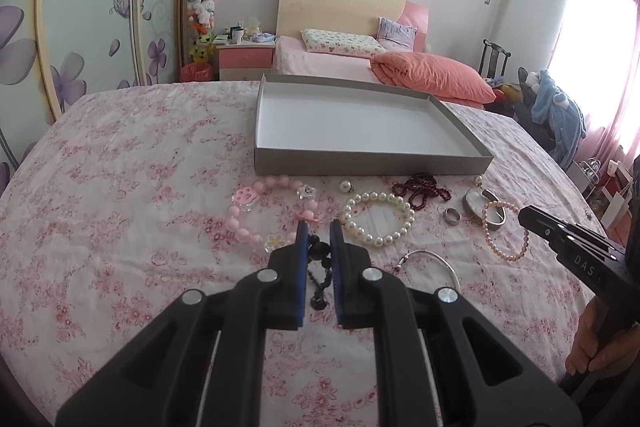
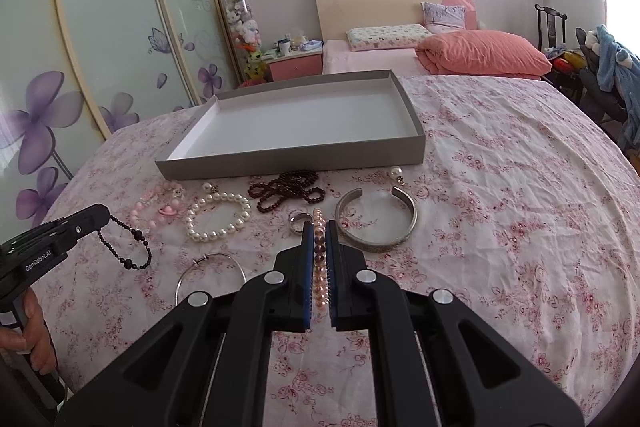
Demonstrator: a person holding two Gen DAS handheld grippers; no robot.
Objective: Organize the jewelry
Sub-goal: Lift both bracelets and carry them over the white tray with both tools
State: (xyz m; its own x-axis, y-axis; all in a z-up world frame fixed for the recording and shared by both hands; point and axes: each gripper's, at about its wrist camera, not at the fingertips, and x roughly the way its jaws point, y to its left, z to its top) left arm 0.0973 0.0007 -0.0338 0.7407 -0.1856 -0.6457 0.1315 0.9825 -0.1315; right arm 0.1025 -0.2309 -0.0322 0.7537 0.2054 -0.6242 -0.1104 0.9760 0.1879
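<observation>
While raised over floral pink bedspread (image 2: pixel 500 187): left gripper (image 1: pixel 319 231) clamped on black beaded bracelet (image 2: pixel 128 243); right gripper (image 2: pixel 319 229) clamped on pink pearl strand (image 2: pixel 319 255) (dangling); shallow grey cardboard tray (image 2: pixel 288 159) beyond, near remaining jewelry.

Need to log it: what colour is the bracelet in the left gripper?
Black bead bracelet, clearest in the right wrist view, dangling from the left gripper.

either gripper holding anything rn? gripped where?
Left gripper: black bead bracelet, pinched at one end. Right gripper: pink pearl bracelet, strand clamped lengthwise.
</observation>
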